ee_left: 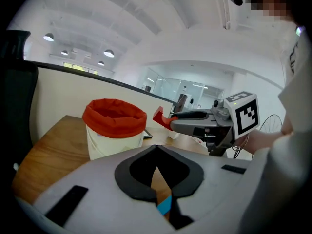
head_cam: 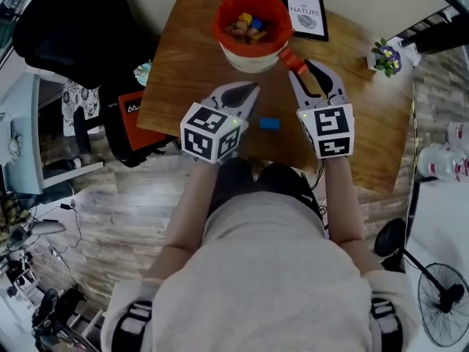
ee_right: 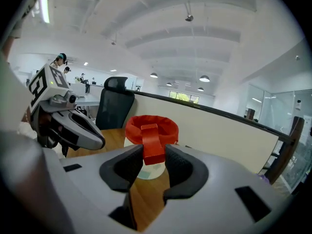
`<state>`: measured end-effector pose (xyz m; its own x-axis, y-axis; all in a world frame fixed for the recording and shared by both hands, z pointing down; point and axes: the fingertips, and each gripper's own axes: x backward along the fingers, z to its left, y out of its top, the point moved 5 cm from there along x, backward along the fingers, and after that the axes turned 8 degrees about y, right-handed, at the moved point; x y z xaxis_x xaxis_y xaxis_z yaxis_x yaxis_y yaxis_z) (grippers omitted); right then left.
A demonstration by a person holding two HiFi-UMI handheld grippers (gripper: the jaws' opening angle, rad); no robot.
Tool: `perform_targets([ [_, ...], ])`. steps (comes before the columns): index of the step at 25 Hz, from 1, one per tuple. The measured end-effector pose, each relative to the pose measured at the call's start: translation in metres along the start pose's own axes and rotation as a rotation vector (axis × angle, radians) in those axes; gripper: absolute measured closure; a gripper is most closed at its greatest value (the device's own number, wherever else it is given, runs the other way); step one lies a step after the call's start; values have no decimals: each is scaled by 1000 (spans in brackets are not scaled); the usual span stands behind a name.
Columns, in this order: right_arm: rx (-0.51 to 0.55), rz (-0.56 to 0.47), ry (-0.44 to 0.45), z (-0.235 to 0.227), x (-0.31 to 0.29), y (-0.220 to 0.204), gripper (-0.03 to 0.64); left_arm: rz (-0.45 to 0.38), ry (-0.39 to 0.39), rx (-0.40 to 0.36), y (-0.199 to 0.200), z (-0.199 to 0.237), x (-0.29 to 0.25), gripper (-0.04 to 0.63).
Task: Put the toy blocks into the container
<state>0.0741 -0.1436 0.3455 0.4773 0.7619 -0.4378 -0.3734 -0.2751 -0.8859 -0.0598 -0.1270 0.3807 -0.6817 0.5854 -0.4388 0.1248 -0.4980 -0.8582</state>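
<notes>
A white container with a red liner (head_cam: 250, 22) stands at the far middle of the wooden table (head_cam: 183, 57), with several coloured blocks inside. My right gripper (head_cam: 302, 70) is shut on a red block (head_cam: 292, 58), held just right of the container's rim. In the right gripper view the red block (ee_right: 152, 145) sits between the pads, in front of the container (ee_right: 165, 125). A blue block (head_cam: 270, 123) lies on the table between both grippers. My left gripper (head_cam: 252, 89) is shut and empty, and the blue block (ee_left: 165, 206) shows below its closed jaws.
A framed print (head_cam: 306, 15) lies right of the container and a small potted plant (head_cam: 386, 57) stands at the table's right side. A black office chair (head_cam: 73, 28) is left of the table, and a fan (head_cam: 443, 299) stands on the floor at lower right.
</notes>
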Motion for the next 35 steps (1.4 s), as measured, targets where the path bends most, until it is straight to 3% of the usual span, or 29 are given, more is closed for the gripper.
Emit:
perform_targets([
  [8,65,-53,60,2,-36,39,466,-63,108,25,17,33,23,580],
  [17,110,-78,88,-5,-74,64,465,-95,171,43,27,57,34,580],
  [24,119,-71,87,-15,-92,71,465,-103,187,64,30,73,29,580],
  [35,100,-49,77,-29,-104,64,465,-113,180,-12,56,72,6,580],
])
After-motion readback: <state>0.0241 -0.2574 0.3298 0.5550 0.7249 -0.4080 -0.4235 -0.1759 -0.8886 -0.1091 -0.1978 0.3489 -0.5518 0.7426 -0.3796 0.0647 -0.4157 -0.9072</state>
